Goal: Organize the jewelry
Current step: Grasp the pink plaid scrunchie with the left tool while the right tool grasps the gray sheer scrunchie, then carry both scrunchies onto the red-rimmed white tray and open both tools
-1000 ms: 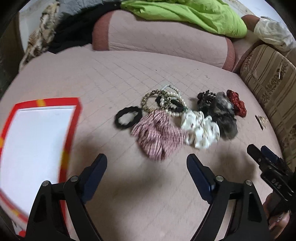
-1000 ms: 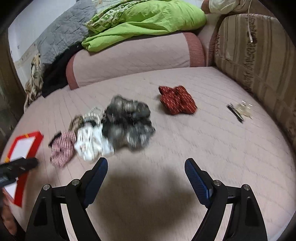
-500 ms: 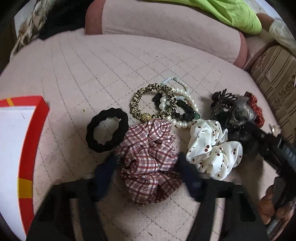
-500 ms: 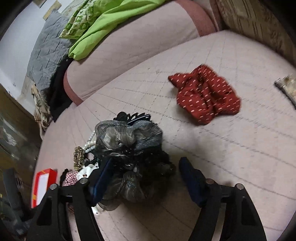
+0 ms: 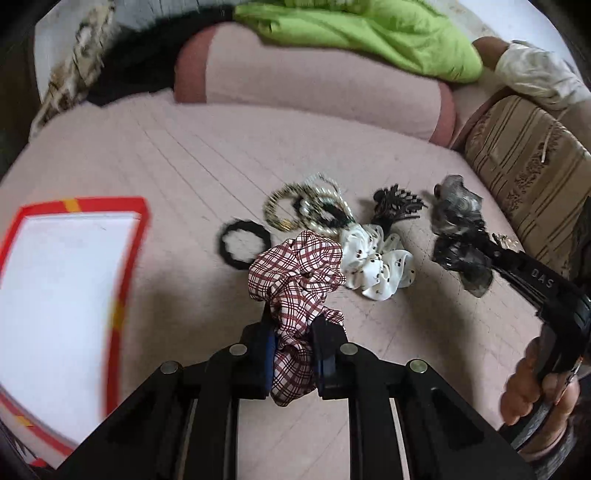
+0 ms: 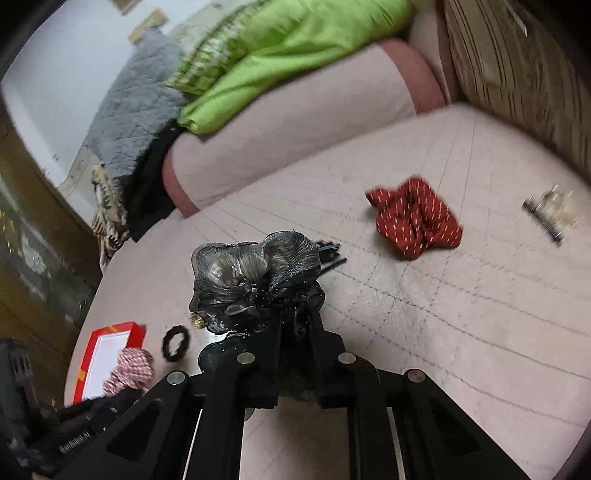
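My left gripper (image 5: 293, 332) is shut on a red plaid scrunchie (image 5: 295, 273) and holds it above the pink bed cover. My right gripper (image 6: 295, 314) is shut on a grey-black organza scrunchie (image 6: 255, 284), lifted off the bed; it also shows in the left wrist view (image 5: 458, 236). A red box with a white inside (image 5: 55, 288) lies at the left. On the bed remain a black hair tie (image 5: 242, 245), bead and pearl bracelets (image 5: 306, 208), a white cherry scrunchie (image 5: 376, 262), a black claw clip (image 5: 397, 203) and a red dotted scrunchie (image 6: 417, 218).
A small metal hair clip (image 6: 550, 214) lies at the right on the bed. A pink bolster (image 5: 314, 92) with a green blanket (image 5: 369, 33) runs along the back. A striped cushion (image 5: 532, 177) bounds the right side.
Both grippers came down over the pile, closed and lifted: the left one took the plaid scrunchie, the right one took the grey-black scrunchie.
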{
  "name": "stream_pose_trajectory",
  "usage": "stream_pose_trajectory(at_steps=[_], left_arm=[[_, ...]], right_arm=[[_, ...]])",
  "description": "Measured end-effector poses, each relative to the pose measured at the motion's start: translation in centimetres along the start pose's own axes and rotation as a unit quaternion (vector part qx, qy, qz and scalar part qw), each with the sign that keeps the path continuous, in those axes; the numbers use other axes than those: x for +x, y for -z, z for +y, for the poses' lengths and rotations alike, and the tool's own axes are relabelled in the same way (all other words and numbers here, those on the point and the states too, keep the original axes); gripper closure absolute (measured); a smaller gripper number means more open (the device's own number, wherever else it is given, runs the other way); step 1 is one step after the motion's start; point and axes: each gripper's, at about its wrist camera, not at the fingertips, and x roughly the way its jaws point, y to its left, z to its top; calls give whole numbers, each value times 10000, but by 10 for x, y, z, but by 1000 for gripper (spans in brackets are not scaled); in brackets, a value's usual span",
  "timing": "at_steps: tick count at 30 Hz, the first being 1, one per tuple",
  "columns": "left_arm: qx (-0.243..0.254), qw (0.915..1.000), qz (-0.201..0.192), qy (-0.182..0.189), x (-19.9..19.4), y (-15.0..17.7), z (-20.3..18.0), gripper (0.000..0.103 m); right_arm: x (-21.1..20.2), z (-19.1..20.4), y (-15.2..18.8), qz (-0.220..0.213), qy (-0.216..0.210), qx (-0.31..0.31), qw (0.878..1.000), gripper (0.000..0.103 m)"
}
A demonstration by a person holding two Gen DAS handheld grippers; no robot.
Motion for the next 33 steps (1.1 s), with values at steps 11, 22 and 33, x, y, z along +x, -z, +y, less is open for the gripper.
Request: stream_pose_trajectory(at_steps=[11,22,33], left_arm=[[-782,9914,-428,-962,-46,-4,122,87],[-2082,9654,1,-1569,-3,-35,265,87],[-2679,9501,38,-1598,14,-36,326,68]], right_arm=[[-3,120,46,618,-470,-1171,9901,89],[88,268,62,1273,-786,-2197,9640,89],[190,310,80,1683,-178,-2449,9546,79]])
